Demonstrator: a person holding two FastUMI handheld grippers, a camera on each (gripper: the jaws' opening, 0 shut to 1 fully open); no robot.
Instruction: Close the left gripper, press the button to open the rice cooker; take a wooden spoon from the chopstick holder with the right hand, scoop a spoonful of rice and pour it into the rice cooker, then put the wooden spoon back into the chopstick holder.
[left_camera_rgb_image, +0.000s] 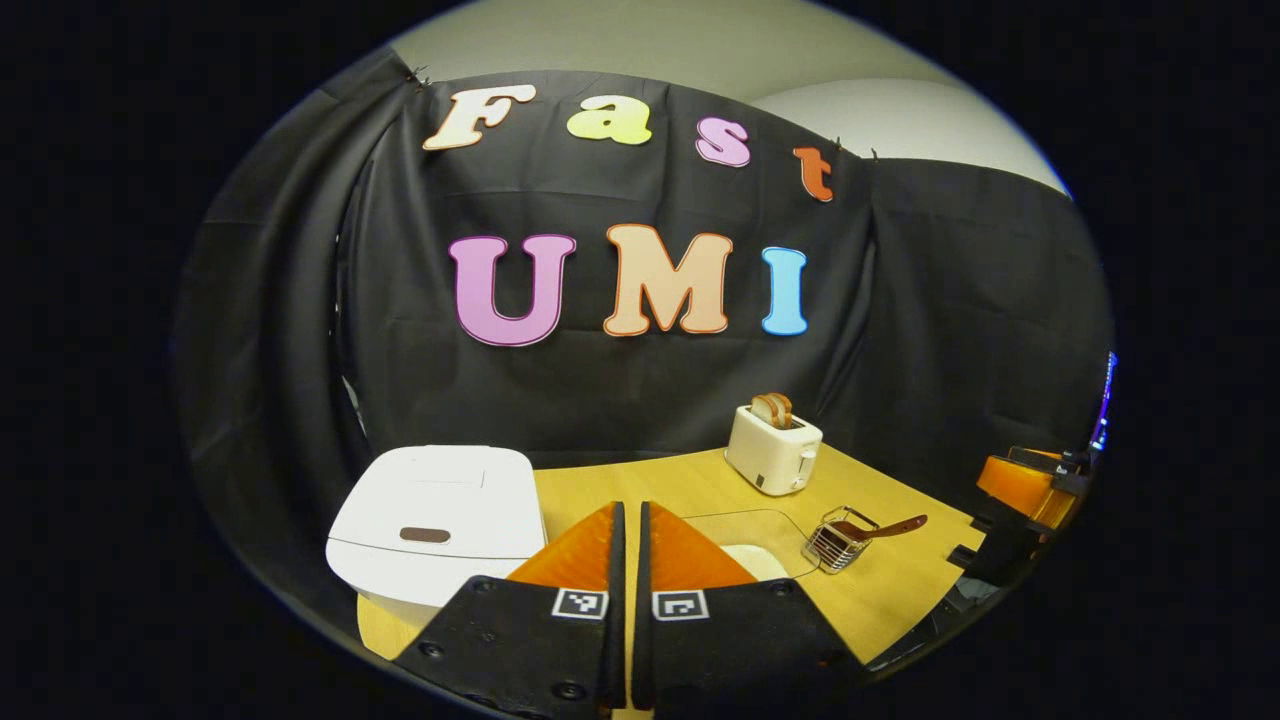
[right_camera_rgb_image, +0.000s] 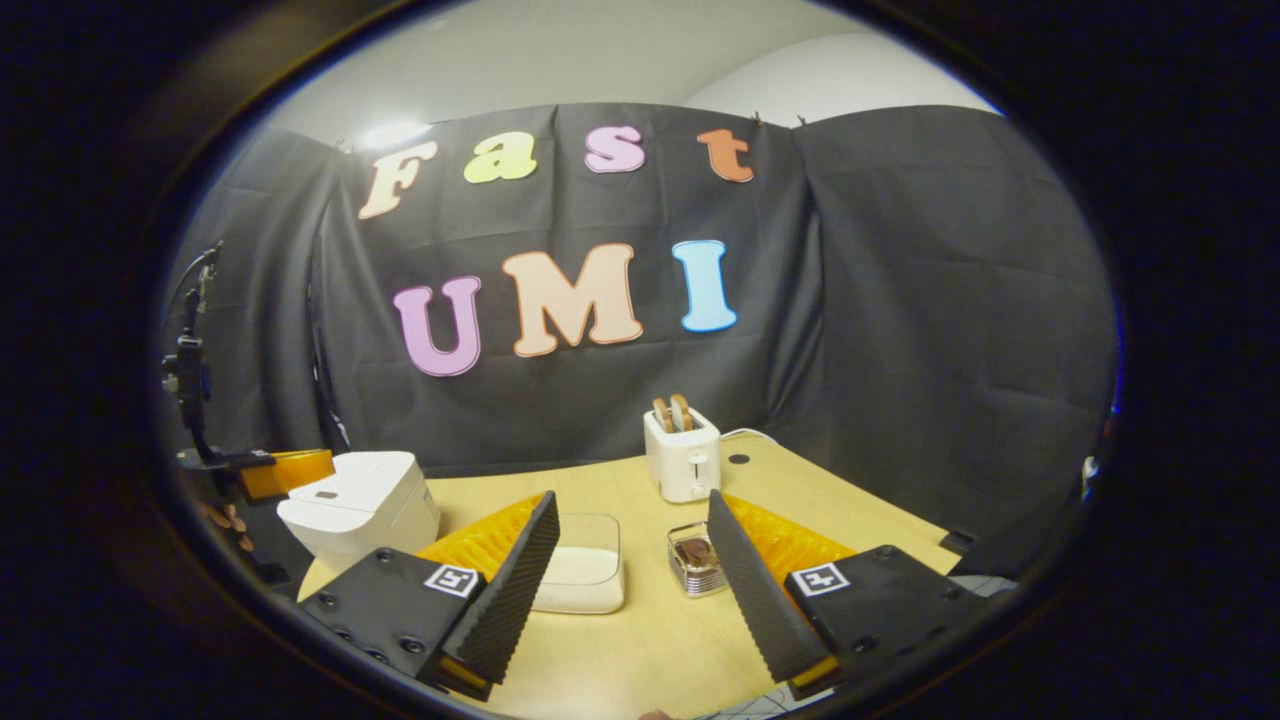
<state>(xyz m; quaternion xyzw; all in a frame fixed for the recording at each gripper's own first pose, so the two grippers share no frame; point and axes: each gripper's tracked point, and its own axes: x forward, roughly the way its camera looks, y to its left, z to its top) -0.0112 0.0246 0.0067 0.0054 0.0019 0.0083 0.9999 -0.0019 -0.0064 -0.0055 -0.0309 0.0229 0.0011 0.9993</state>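
Note:
The white rice cooker (left_camera_rgb_image: 430, 510) stands at the table's left with its lid down; a brown button (left_camera_rgb_image: 425, 535) sits on the front of the lid. My left gripper (left_camera_rgb_image: 628, 512) is shut, empty, and hovers just right of the cooker, apart from it. The wire chopstick holder (left_camera_rgb_image: 838, 540) holds the wooden spoon (left_camera_rgb_image: 885, 527), whose handle leans right. A clear container of rice (right_camera_rgb_image: 585, 575) lies between cooker (right_camera_rgb_image: 360, 505) and holder (right_camera_rgb_image: 695, 560). My right gripper (right_camera_rgb_image: 632, 500) is open, with nothing between its fingers, short of the container and holder.
A white toaster (left_camera_rgb_image: 772, 450) with bread slices stands at the back of the wooden table (right_camera_rgb_image: 640, 640). The black cloth wall closes off the back and sides. A stand with a clamp (right_camera_rgb_image: 190, 370) rises at the far left in the right gripper view.

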